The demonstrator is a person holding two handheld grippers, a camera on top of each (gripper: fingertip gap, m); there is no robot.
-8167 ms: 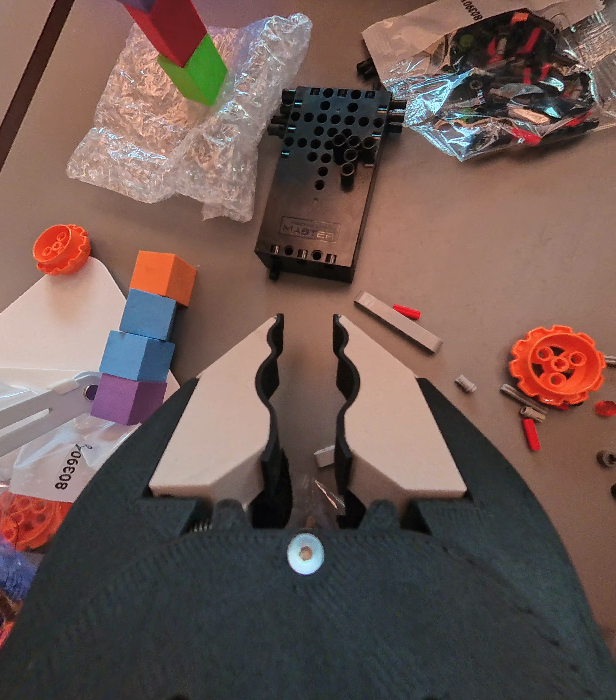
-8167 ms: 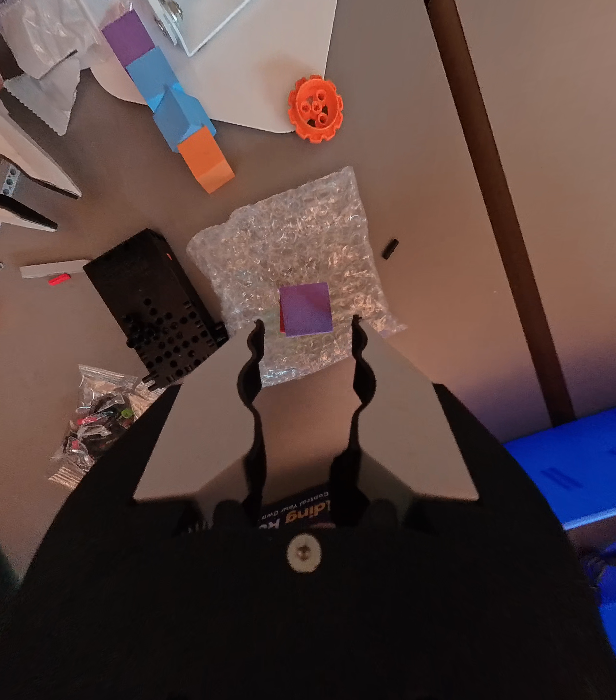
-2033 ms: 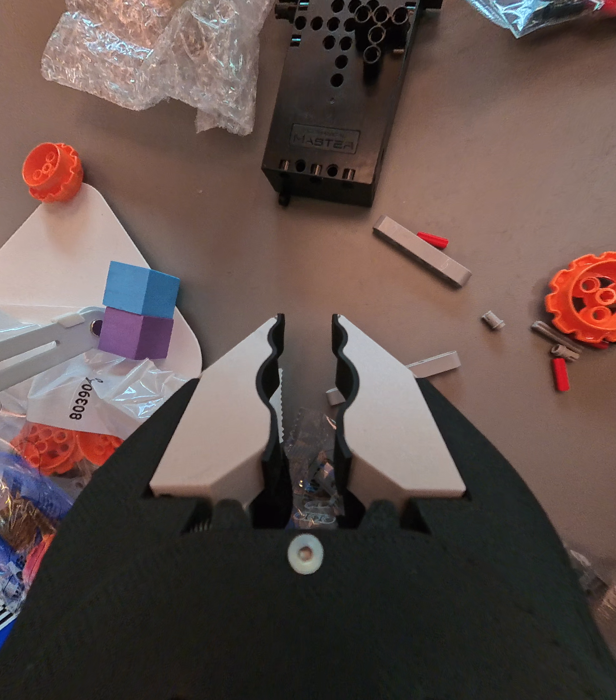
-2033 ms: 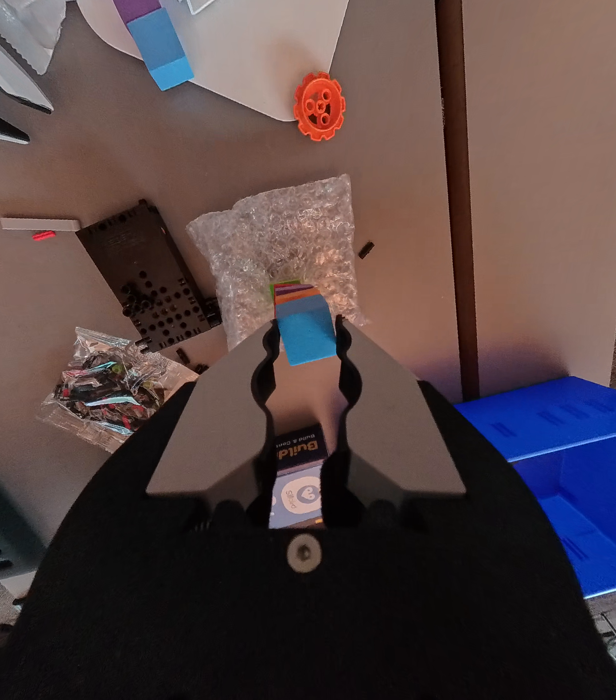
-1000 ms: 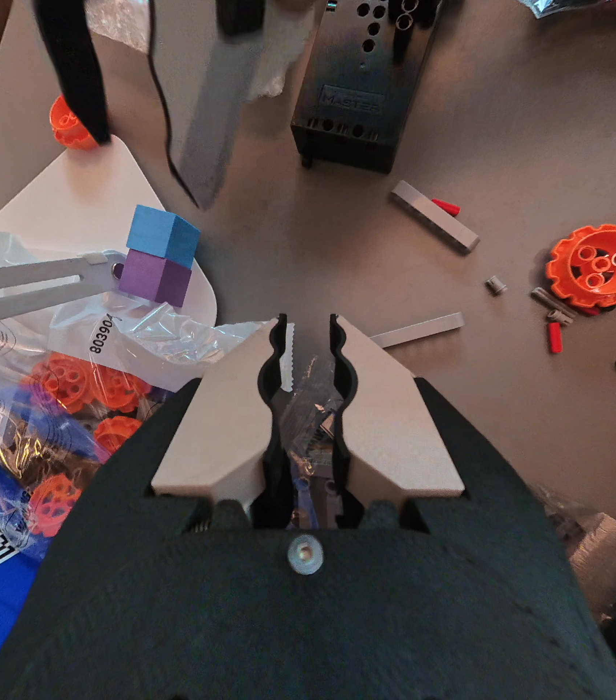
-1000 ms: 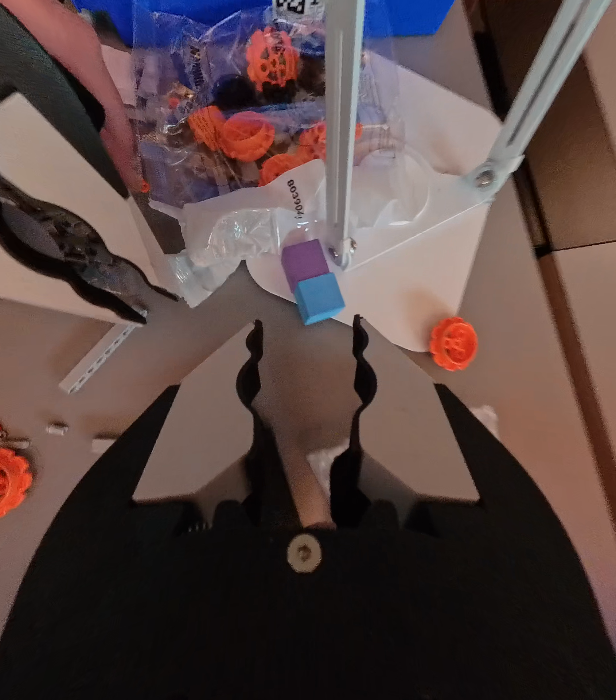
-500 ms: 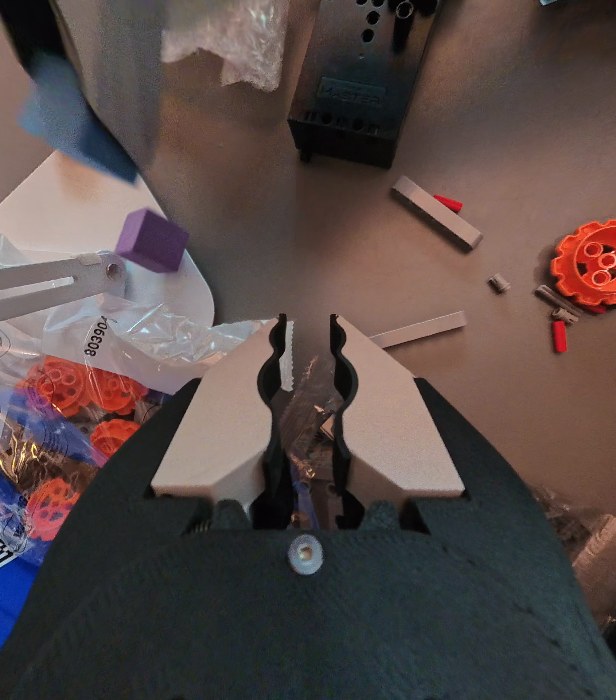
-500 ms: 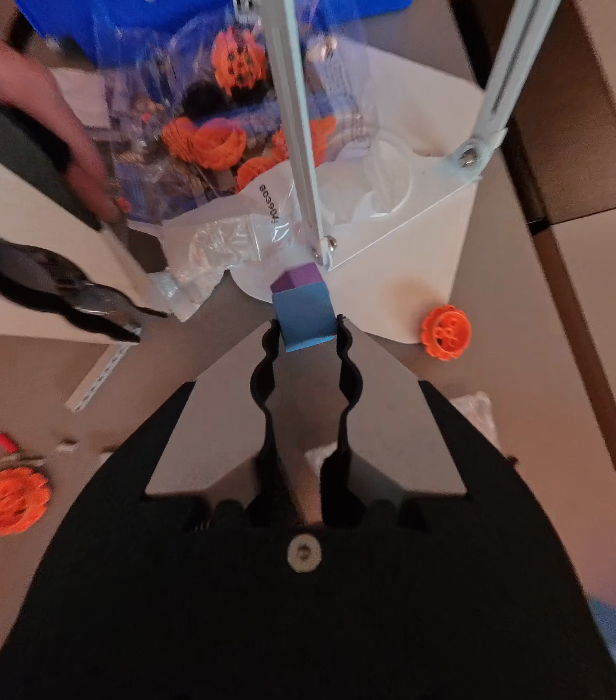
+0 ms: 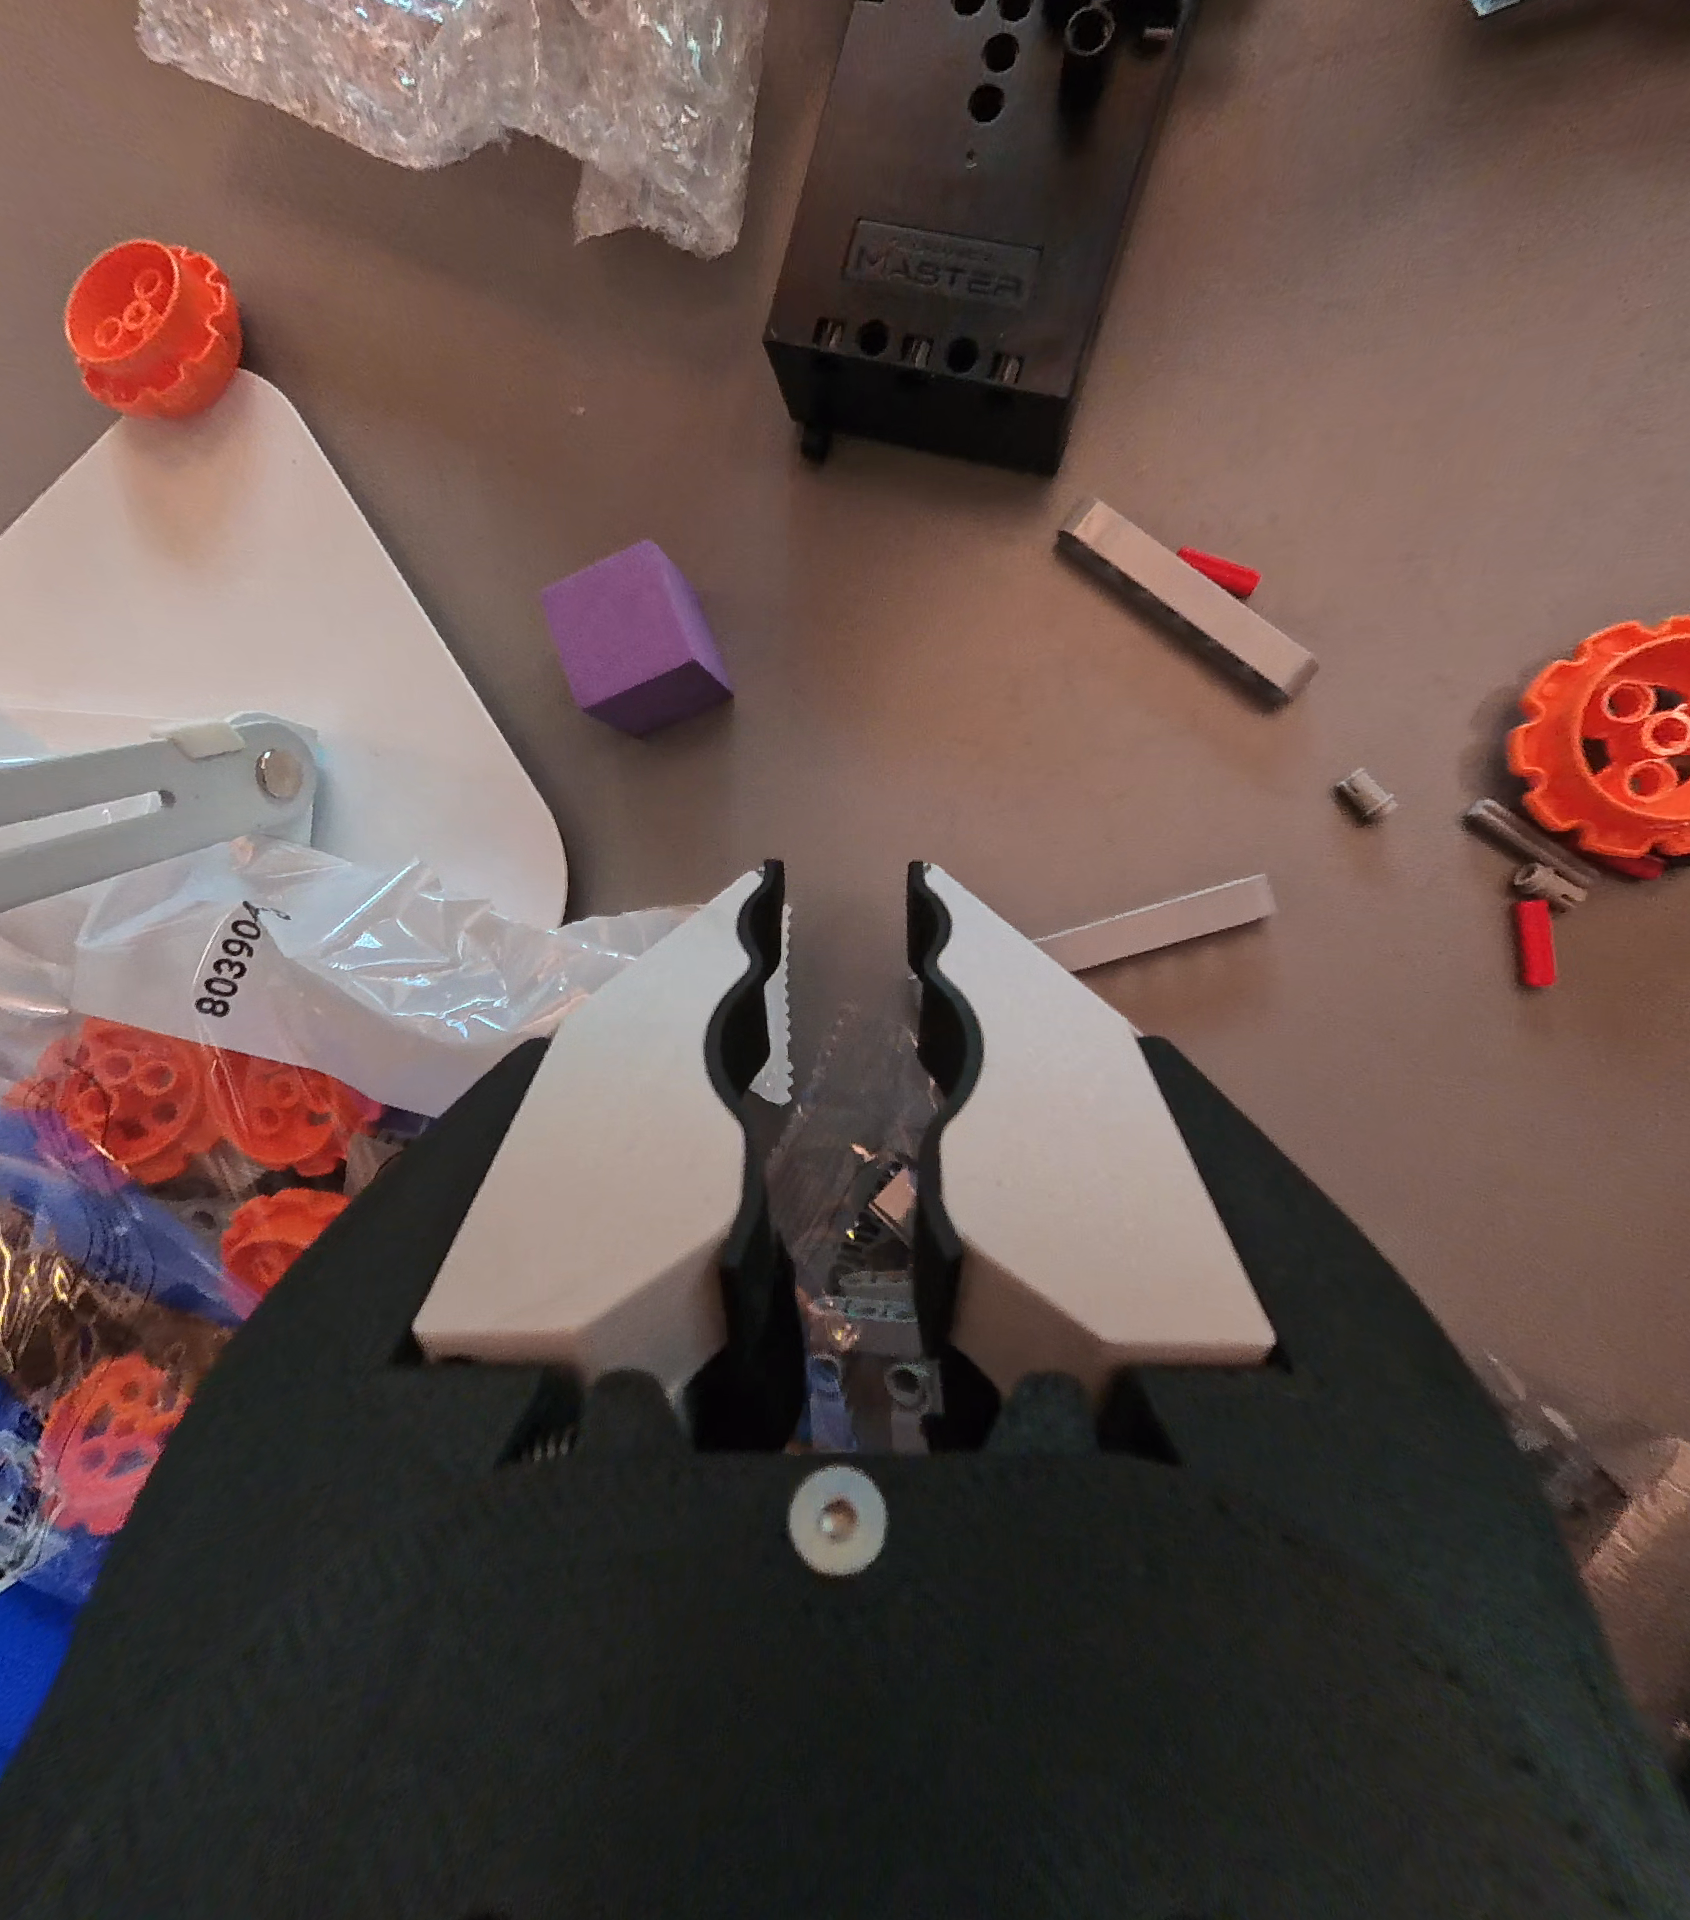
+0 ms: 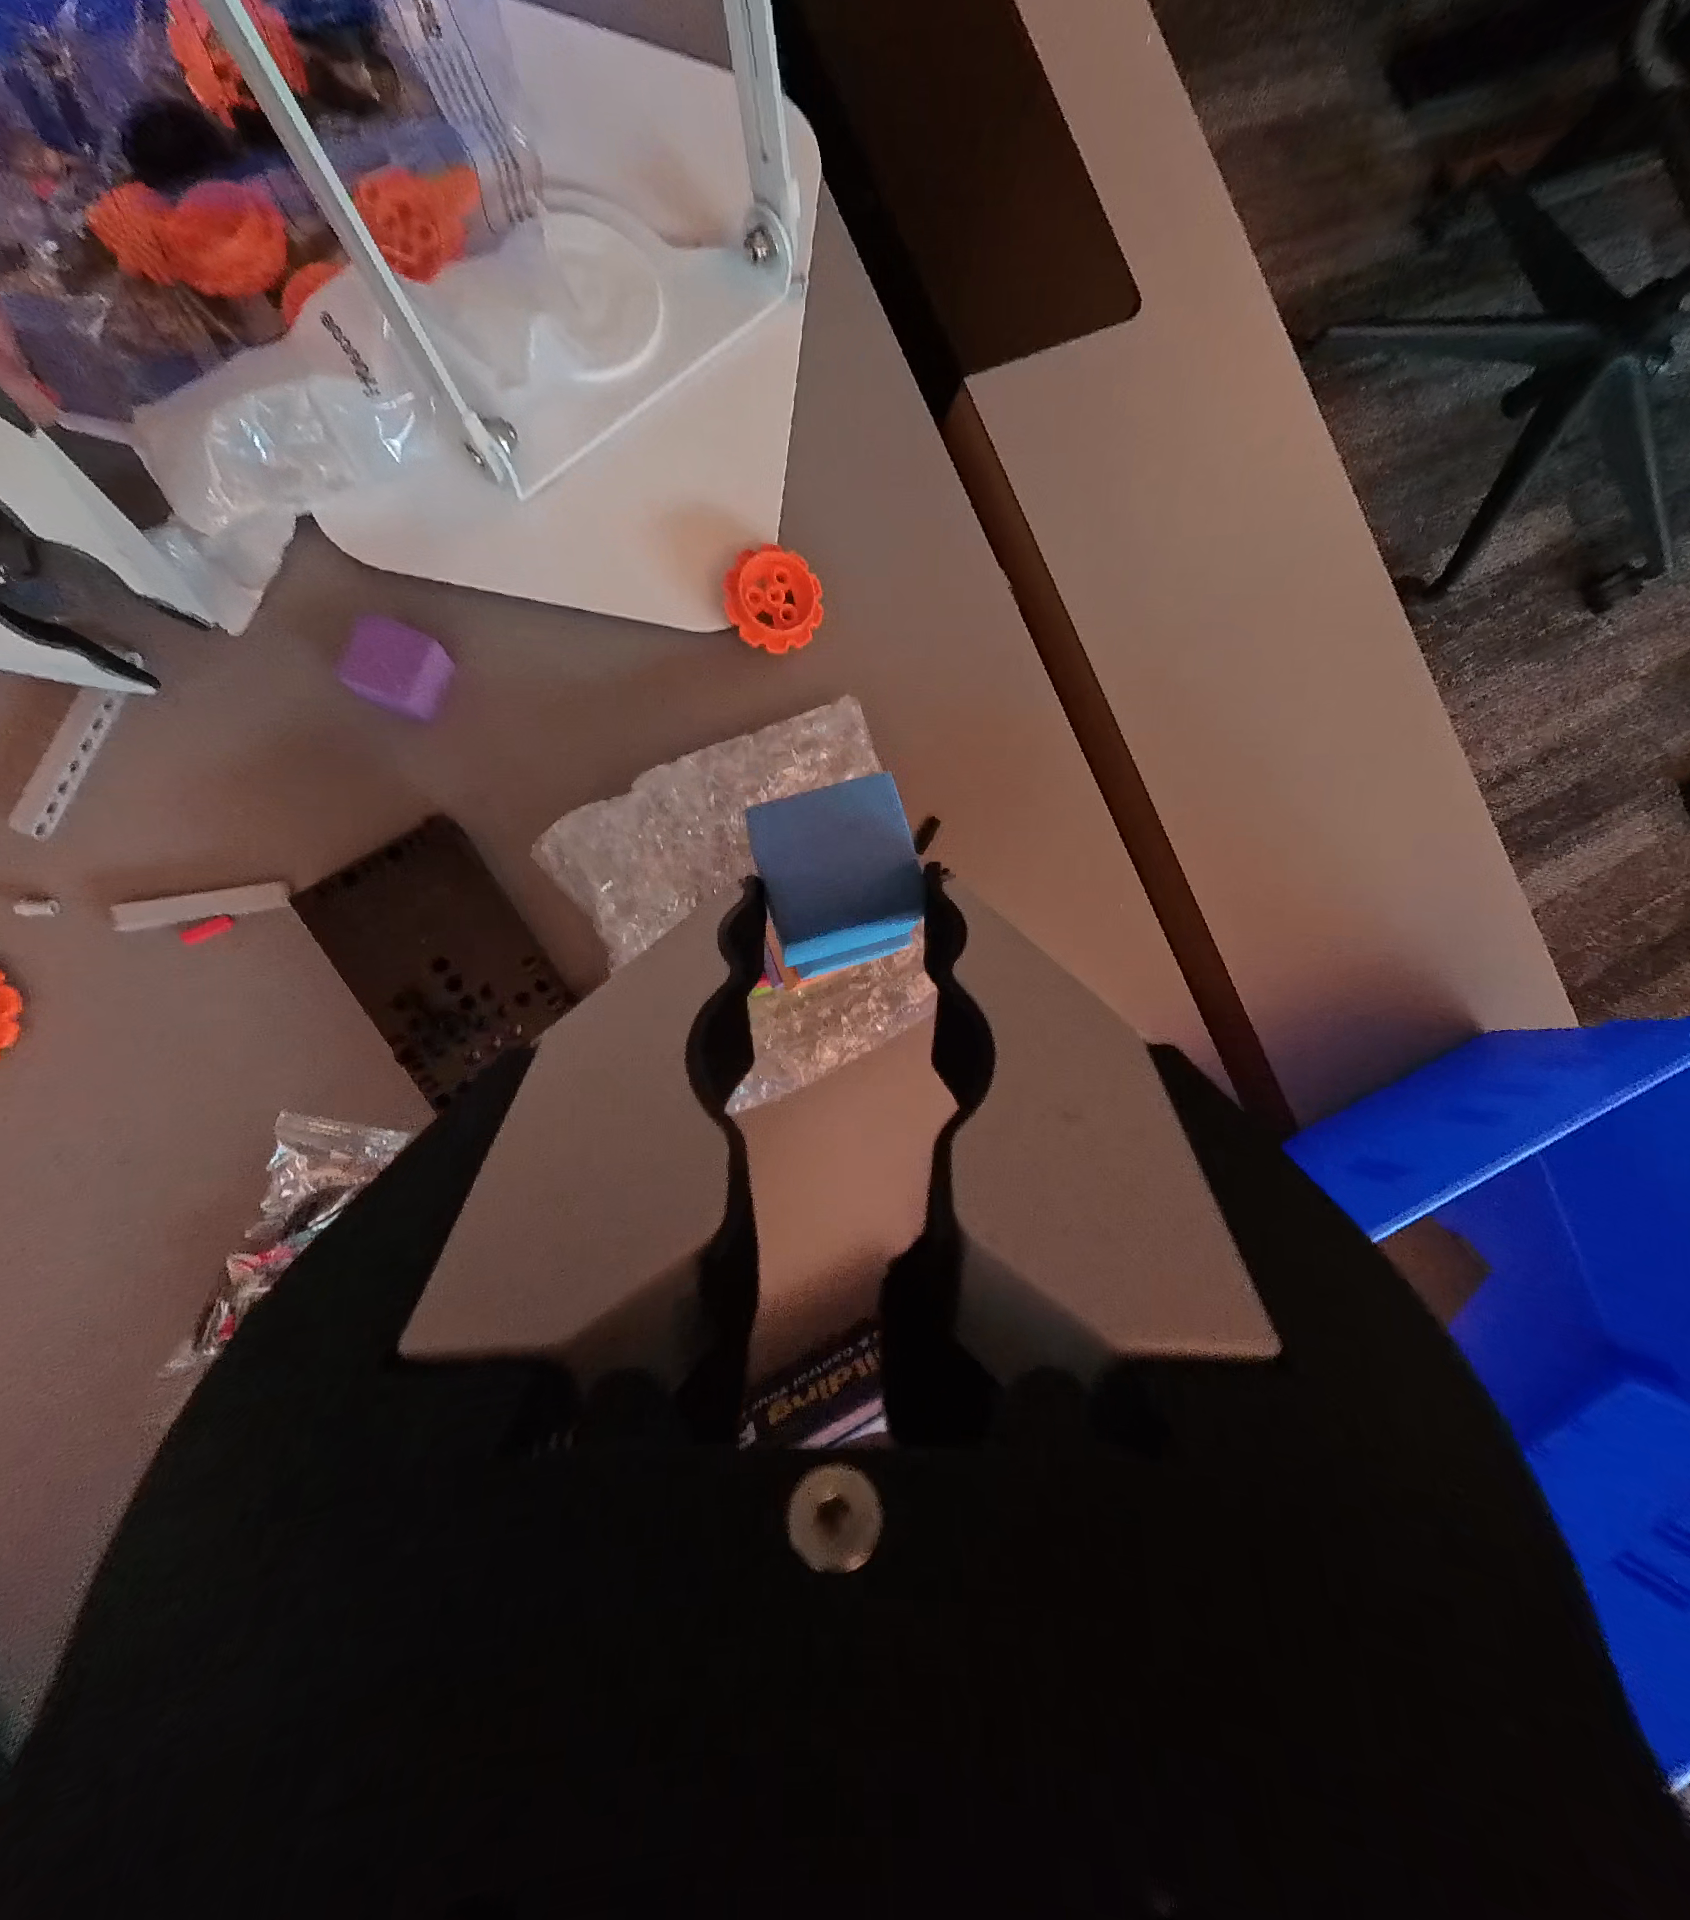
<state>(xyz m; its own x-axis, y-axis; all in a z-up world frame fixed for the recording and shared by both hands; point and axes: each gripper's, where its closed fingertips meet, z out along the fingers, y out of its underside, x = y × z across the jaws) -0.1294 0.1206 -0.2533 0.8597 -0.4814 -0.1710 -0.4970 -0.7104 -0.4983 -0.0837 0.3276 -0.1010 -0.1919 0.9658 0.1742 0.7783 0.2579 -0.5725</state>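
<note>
A blue cube (image 10: pixel 836 857) is pinched by its flat sides in the right claw (image 10: pixel 836 883), above a block stack on bubble wrap (image 10: pixel 685 842); it appears light and rigid. The left claw (image 9: pixel 846 883) is slightly parted, empty.

Left gripper (image 9: pixel 843 883): fingers a little apart, nothing held — a clear bag (image 9: pixel 846 1101) lies under them.
Purple cube (image 9: pixel 635 636): alone on the table (image 9: pixel 1340 436), beside the white plate (image 9: pixel 228 582).
Black block (image 9: pixel 966 239): beyond the cube.
Orange wheel (image 9: pixel 1664 750): far right, small pins near it.
Bubble wrap (image 9: pixel 467 73): top edge.
</note>
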